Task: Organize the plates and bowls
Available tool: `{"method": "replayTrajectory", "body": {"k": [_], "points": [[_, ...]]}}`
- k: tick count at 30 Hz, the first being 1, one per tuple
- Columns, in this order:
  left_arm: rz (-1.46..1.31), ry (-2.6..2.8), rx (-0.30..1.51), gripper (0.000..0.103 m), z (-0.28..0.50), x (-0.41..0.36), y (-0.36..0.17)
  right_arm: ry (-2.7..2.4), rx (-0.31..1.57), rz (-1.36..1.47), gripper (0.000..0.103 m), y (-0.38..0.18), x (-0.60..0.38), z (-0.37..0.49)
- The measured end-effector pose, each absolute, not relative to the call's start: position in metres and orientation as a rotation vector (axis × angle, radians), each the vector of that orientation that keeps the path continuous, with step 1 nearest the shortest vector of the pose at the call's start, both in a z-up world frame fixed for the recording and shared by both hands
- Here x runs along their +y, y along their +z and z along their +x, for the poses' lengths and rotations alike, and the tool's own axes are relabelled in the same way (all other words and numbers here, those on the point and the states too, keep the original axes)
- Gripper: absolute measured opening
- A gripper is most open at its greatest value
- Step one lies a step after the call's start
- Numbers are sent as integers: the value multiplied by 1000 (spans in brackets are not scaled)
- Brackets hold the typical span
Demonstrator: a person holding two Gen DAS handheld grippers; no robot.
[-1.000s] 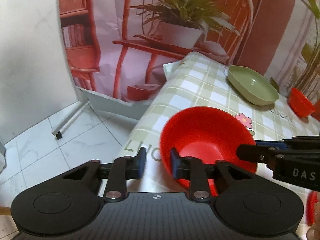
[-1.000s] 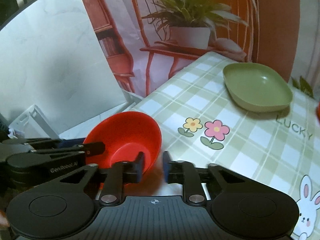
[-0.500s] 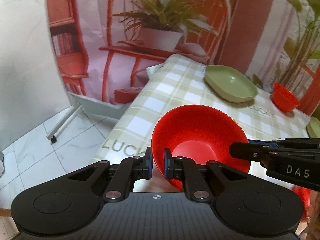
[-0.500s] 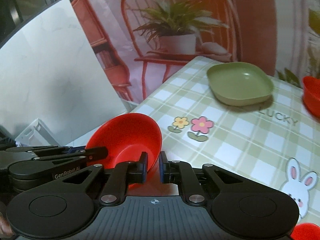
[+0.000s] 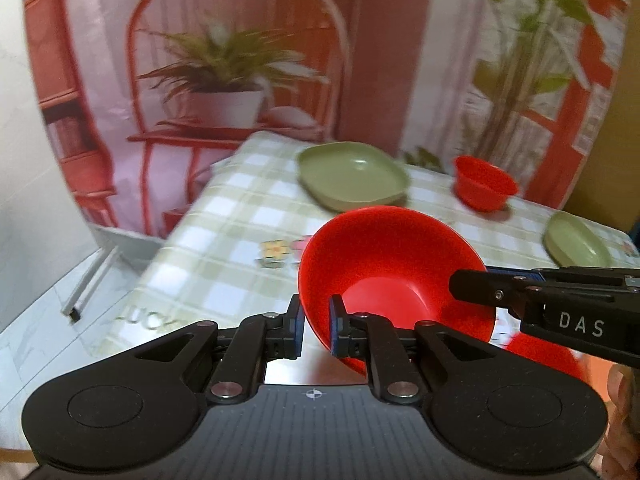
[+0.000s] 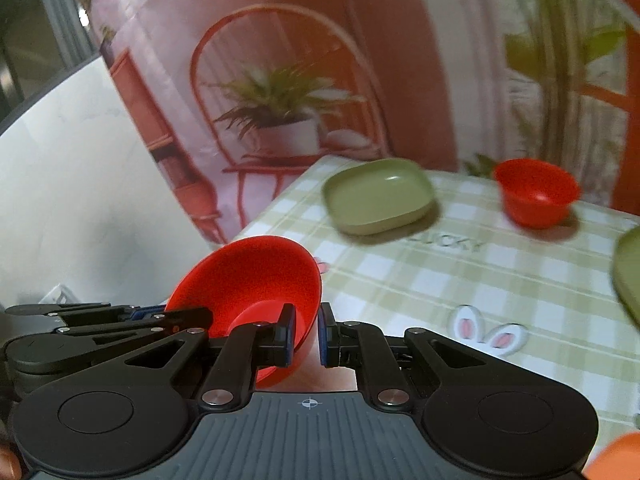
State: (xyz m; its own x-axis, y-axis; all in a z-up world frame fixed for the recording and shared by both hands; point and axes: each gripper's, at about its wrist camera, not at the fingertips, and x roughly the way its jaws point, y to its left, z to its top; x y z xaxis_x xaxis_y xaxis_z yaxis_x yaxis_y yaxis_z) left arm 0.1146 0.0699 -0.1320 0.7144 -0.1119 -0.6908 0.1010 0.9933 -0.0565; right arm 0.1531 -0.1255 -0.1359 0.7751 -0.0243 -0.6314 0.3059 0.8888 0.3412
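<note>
A red bowl is held tilted above the near left corner of the checked table; it also shows in the right wrist view. My left gripper is shut on its left rim. My right gripper is shut on its right rim. A green square plate and a second red bowl stand at the far side. Another green plate lies at the right.
The checked tablecloth has flower and rabbit prints. Another red dish lies low at the right, partly hidden. A printed backdrop with a chair and plant hangs behind. The floor drops off at the left.
Both grippers went from open to shut on the bowl's rim. The bowl has risen and both views have swung right, bringing the far red bowl and second green plate into view.
</note>
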Motion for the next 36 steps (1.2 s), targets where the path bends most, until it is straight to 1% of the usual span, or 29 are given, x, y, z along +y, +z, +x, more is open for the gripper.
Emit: {"method": "replayTrajectory", "body": {"k": [8,16,26,36], "points": [[-9,-250,779,15,99,24,-131,-273,634,456,11,-130,-157,89],[39,-317,811,16,80,-11,-140,-322,657,498,12,-147,-168,44],[63,-330,848,16,69,-27,-149,-327,669,528,14,-154,-173,26],[74,-335,873,17,66,-35,-155,-331,704,568,14,-168,-178,20]]}}
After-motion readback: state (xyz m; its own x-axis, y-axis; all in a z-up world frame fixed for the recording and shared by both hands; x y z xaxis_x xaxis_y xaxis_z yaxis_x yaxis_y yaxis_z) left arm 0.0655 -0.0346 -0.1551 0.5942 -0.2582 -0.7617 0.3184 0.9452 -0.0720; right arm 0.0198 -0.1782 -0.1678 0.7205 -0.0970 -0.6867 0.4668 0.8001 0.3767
